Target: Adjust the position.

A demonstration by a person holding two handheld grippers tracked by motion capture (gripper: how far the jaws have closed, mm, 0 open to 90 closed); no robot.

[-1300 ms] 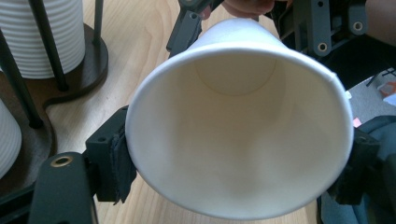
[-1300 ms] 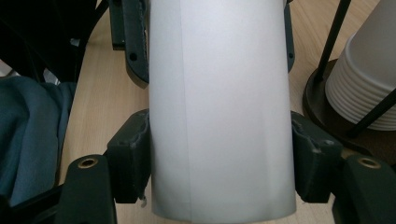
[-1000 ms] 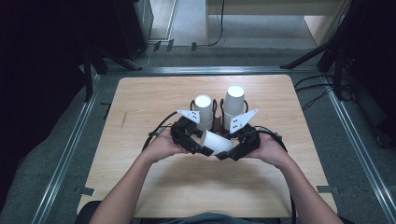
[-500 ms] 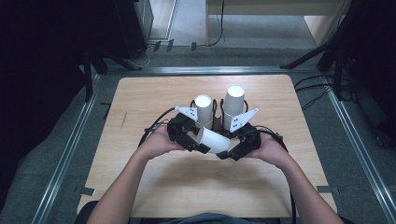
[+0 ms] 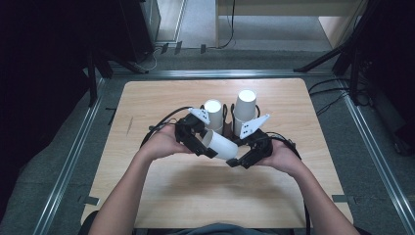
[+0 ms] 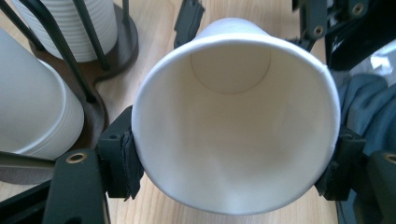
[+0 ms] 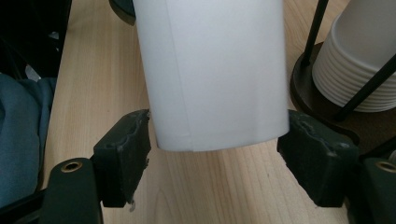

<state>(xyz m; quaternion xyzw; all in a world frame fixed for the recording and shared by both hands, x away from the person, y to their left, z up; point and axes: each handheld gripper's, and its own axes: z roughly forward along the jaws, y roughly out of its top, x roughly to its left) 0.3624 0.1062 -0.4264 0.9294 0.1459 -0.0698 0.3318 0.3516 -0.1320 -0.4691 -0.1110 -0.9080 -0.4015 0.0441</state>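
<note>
A white paper cup (image 5: 222, 145) lies on its side in the air between my two grippers, over the wooden table (image 5: 161, 98). My left gripper (image 5: 208, 143) is shut on the cup near its open mouth, and its pads (image 6: 122, 161) press into both sides of the cup (image 6: 233, 130). My right gripper (image 5: 240, 159) faces the closed base of the cup (image 7: 215, 70). Its jaws have just been opening. The base still sits between them, and the pads (image 7: 126, 156) stand slightly off its sides.
Behind the grippers, two stacks of upside-down white cups (image 5: 213, 115) (image 5: 244, 110) stand in a dark holder with thin black rods (image 6: 60, 51). One stack (image 7: 359, 65) is close to the right gripper. Metal rails and cables run along the table's sides.
The right gripper's jaws have spread away from the cup's base. The left gripper has risen a little with the cup in it.
</note>
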